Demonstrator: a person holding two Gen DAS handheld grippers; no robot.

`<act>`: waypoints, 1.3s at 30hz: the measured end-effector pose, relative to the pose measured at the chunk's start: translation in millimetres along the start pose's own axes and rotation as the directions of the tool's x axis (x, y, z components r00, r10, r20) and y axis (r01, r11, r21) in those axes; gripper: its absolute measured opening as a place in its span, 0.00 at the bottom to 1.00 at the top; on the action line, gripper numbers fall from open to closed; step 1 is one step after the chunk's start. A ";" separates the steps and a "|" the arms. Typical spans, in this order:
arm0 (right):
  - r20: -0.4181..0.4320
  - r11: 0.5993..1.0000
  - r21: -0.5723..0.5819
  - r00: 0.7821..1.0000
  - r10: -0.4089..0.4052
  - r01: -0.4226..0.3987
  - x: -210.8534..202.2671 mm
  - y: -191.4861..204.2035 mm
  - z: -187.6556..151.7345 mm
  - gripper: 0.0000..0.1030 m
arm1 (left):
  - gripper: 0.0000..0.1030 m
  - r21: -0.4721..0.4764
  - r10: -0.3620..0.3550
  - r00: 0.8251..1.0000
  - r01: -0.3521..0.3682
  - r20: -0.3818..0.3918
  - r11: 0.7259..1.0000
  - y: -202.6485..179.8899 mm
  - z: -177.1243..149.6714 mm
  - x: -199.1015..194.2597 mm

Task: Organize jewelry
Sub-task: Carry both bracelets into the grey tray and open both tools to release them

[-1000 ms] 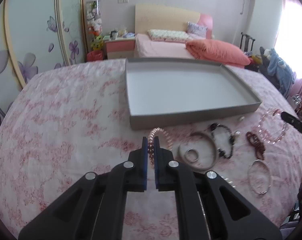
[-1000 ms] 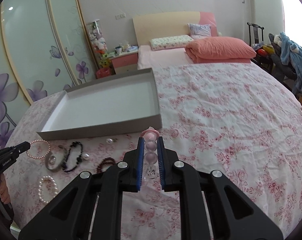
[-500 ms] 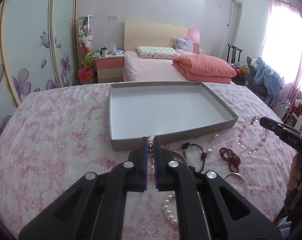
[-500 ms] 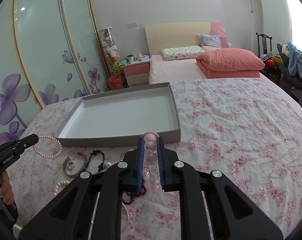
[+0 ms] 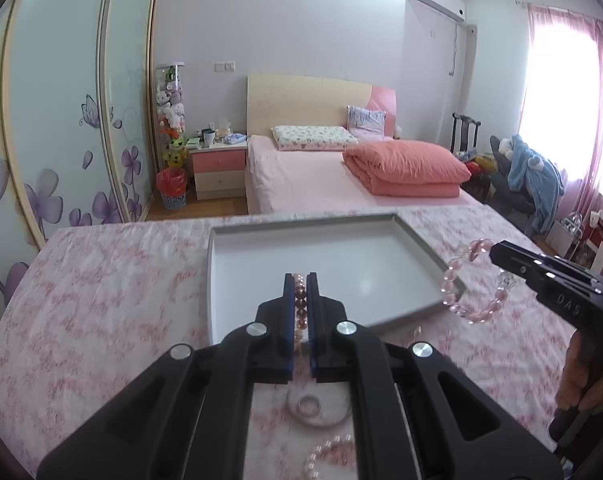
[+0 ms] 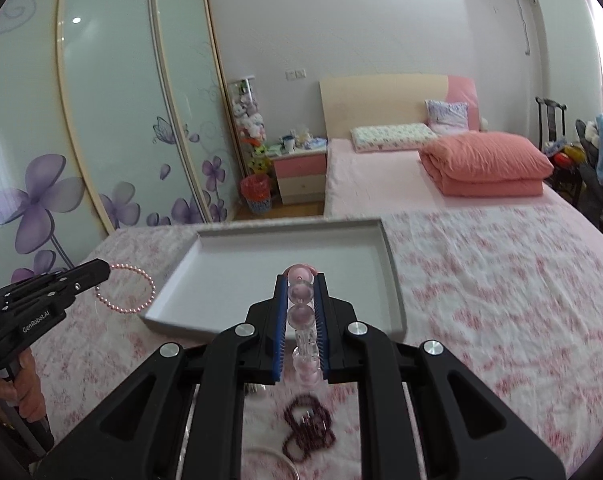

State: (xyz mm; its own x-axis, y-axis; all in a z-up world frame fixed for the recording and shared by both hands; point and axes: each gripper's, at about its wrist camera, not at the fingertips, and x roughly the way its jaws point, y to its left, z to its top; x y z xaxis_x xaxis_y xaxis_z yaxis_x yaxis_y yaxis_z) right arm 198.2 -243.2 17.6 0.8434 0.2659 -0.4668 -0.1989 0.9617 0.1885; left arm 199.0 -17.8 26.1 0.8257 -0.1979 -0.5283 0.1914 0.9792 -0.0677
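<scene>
My left gripper (image 5: 300,280) is shut on a pink pearl bracelet (image 5: 300,300) and holds it above the near edge of the grey tray (image 5: 417,256). In the right wrist view that bracelet (image 6: 125,289) hangs as a ring at the left gripper's tip. My right gripper (image 6: 301,280) is shut on a clear pink bead bracelet (image 6: 301,312), also lifted near the tray's (image 6: 393,280) front edge. From the left wrist view this bracelet (image 5: 467,284) dangles beside the tray's right corner. The tray is empty.
On the floral cloth (image 5: 101,300) below lie a silver bangle with a ring (image 5: 313,408), a white pearl bracelet (image 5: 329,452) and a dark red bead bracelet (image 6: 307,428). A pink bed (image 5: 341,168) stands behind the table.
Both grippers have lifted their bracelets off the cloth and moved forward toward the tray. The remaining jewelry now lies lower in view, under the grippers.
</scene>
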 end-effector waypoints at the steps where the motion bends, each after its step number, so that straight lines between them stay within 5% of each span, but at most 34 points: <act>1: 0.005 1.000 0.000 1.000 0.002 -0.002 2.9 1.8 1.7 0.14 | 0.06 -0.006 -0.001 1.000 0.001 0.006 1.000 0.4 4.3 3.2; 11: 0.021 1.000 0.007 1.000 0.004 -0.004 64.6 1.4 38.7 0.14 | 0.06 -0.030 0.009 1.000 -0.009 -0.008 1.000 7.4 35.3 58.9; 30: -0.143 0.998 0.062 0.990 -0.010 0.019 171.4 -9.7 47.2 0.14 | 0.07 -0.028 0.012 0.995 -0.015 -0.101 0.999 16.2 43.7 163.3; 33: -0.133 0.998 0.057 0.991 -0.025 0.033 166.5 -10.9 47.2 0.29 | 0.08 -0.035 0.022 0.994 -0.026 -0.110 0.999 18.7 42.1 167.5; 34: -0.118 0.998 0.048 0.992 -0.038 0.044 162.1 -10.5 47.6 0.44 | 0.11 -0.038 0.024 0.993 -0.029 -0.112 0.999 19.6 42.0 167.4; 39: -0.066 0.998 0.006 0.995 -0.068 0.068 145.7 -10.0 50.8 0.47 | 0.18 -0.071 0.046 0.993 -0.053 -0.107 0.996 30.5 42.9 160.6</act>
State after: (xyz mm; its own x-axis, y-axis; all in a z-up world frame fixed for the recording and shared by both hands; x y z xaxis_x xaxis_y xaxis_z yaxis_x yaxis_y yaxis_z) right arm 348.4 -217.5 -8.4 0.8200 0.2038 -0.5348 -0.1378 0.9773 0.1612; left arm 360.2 -21.7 -24.5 0.7719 -0.1471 -0.6186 0.1092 0.9891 -0.0989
